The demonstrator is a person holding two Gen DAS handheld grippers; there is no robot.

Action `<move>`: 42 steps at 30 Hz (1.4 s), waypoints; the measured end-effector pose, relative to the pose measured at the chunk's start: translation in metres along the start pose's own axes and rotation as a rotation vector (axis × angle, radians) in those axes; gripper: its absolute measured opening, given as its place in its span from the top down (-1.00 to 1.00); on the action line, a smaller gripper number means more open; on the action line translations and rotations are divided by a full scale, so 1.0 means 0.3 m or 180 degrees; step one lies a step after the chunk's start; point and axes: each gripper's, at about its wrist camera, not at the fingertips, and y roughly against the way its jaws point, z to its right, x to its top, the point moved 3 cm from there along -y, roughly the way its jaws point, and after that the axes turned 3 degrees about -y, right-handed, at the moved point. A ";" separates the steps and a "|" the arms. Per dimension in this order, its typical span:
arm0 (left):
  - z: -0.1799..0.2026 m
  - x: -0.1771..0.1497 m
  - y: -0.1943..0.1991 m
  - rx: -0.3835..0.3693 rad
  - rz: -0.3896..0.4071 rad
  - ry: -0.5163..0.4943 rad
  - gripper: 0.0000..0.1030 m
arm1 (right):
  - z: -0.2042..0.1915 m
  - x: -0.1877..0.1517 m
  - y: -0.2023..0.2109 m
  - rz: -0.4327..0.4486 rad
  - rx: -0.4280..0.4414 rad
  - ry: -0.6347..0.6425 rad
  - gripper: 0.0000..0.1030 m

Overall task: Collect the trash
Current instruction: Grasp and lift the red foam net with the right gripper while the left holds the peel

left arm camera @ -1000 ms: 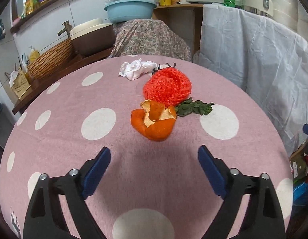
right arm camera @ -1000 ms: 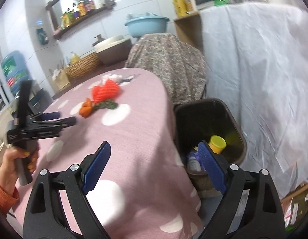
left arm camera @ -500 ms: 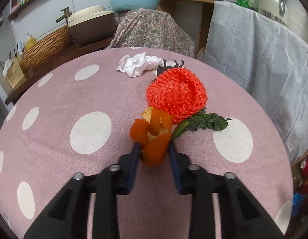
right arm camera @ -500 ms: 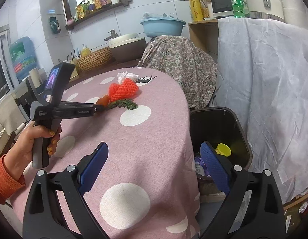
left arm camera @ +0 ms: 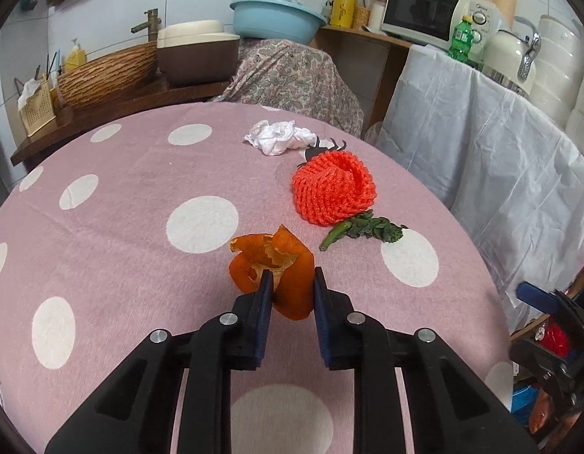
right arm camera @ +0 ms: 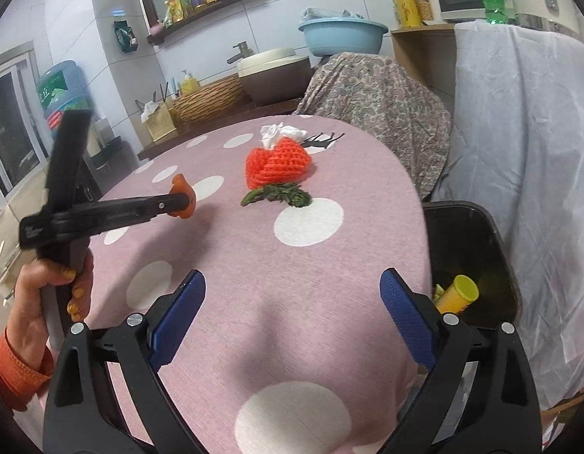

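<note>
Above the bench (left arm camera: 103, 196), left gripper (left arm camera: 290, 278), jaws just closing, pinches orange peel (left arm camera: 277, 265); right gripper (right arm camera: 292, 295) spread, empty. Next: carry peel to bin (right arm camera: 496, 234) at 3 o'clock.

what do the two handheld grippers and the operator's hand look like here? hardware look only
Both the left gripper and the right gripper are black plastic with cut-out triangular arms, silver pivot bolts and ribbed blue pads. In the right wrist view the left unit shows a black pistol handle with small white lettering. The hand on it has yellow glittery nail polish and an orange knit sleeve. No cables visible.
</note>
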 end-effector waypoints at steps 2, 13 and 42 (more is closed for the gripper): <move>-0.001 -0.010 0.027 -0.0010 0.0048 0.0016 0.59 | -0.012 0.027 -0.033 -0.0045 0.0019 -0.0002 -0.79; 0.005 -0.045 0.074 -0.0077 0.0116 0.0094 0.59 | -0.106 0.279 -0.325 -0.0291 -0.0025 0.0112 -0.79; -0.022 -0.041 0.095 -0.0084 0.0172 0.0119 0.61 | -0.148 0.404 -0.454 -0.0231 0.0036 0.0093 0.45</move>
